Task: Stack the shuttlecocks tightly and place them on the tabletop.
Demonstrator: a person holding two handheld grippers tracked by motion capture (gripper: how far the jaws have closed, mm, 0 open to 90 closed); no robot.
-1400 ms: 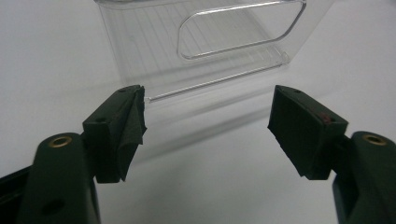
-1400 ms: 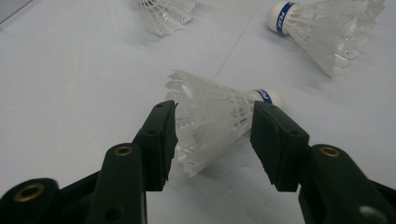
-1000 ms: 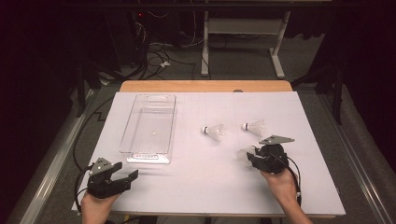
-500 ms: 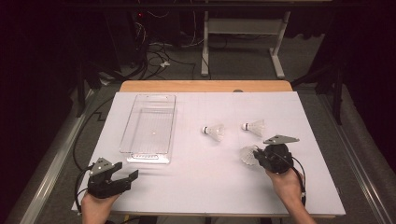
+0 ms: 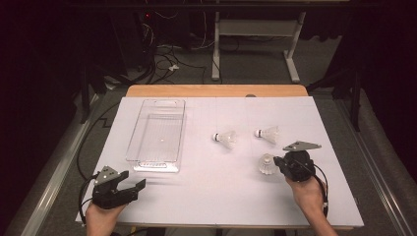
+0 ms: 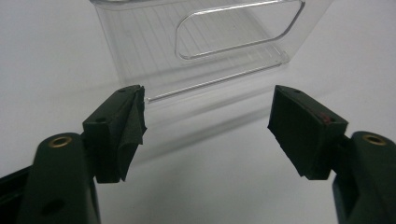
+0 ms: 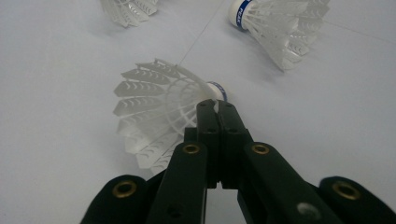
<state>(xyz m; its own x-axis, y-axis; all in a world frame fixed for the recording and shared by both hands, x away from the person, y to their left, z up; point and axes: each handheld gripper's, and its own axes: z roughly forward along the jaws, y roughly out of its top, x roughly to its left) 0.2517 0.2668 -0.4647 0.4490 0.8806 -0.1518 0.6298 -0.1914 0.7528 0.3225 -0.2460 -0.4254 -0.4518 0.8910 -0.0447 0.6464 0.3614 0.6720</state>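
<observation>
On the white-covered desk point(image 5: 216, 196), the right gripper point(image 5: 281, 163) sits near the right edge, its black jaws pressed together on the thin plastic skirt of a white feathered shuttlecock point(image 5: 267, 164); the jaws have just been closing, and in the right gripper view the skirt of this shuttlecock point(image 7: 159, 116) fans out to the left of the pinched tips, its white cork end with a blue band just beyond them. Two more white shuttlecocks lie farther toward the far edge: one point(image 5: 225, 138) near the desk's middle, the other point(image 5: 268, 133) closer to the right edge, both well apart from the held one. The second one's blue band point(image 7: 240, 9) carries white lettering, too small to read. The left gripper point(image 5: 134, 188) rests at the near left corner, jaws standing wide apart with nothing between them, aimed at the clear rectangular plastic bin point(image 5: 157, 135) on the desk's left half; its near wall has a cut-out handle slot point(image 6: 238, 28). Bare desk stretches between bin and shuttlecocks and along the near edge.
</observation>
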